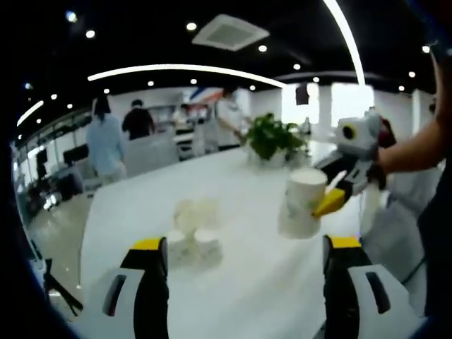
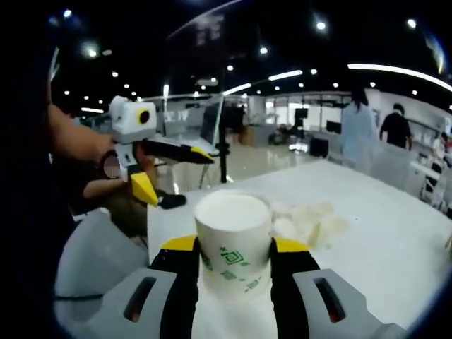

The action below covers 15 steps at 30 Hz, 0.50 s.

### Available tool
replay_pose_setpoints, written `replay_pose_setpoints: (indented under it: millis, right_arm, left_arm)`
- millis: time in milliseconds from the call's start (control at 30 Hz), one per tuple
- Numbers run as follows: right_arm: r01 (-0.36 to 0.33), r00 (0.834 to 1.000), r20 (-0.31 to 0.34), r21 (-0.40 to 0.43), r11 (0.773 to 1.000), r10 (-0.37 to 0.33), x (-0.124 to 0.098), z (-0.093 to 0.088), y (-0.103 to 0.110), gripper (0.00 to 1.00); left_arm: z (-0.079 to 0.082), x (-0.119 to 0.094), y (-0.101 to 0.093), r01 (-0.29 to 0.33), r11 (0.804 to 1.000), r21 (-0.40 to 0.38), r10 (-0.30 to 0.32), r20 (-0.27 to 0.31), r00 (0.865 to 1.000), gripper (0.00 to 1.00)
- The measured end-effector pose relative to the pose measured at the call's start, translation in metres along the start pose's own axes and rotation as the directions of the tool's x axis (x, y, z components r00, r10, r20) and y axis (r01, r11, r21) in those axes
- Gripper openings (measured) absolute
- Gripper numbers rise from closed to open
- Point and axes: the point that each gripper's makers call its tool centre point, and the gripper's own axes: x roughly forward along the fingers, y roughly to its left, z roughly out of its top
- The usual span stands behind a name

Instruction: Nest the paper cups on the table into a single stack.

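The right gripper [image 2: 235,258] clamps one paper cup [image 2: 233,244] above the table [image 2: 395,247]; the left gripper [image 1: 244,265] hangs wide and empty; next, probably, lower it onto the loose cups [image 1: 194,236].

Loose cups [image 1: 194,236] clustered on the surface [image 1: 247,282], potted plant [image 1: 272,138] at its far end, one cup [image 2: 233,244] between right gripper [image 2: 234,254] jaws

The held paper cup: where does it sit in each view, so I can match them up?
Left gripper view: held paper cup right of centre, clamped by the right gripper.
Right gripper view: same cup bottom centre, between that gripper's own jaws.
Shared landmark: the loose cups clustered on the white table.
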Motion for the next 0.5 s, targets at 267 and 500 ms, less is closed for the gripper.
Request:
replay_pose_setpoints:
  millis: [267,500]
  right_arm:
    - [-0.03,1.0,0.003,-0.012,0.999,0.03,0.001,0.008,0.011,0.36]
    - [-0.048,0.999,0.0,-0.028,0.998,0.048,0.005,0.015,0.02,0.36]
  left_arm:
    - [0.023,0.014,-0.026,0.087,0.996,0.032,-0.088,0.03,0.996,0.8]
    - [0.032,0.023,-0.036,0.11,0.994,0.023,-0.111,0.054,0.992,0.71]
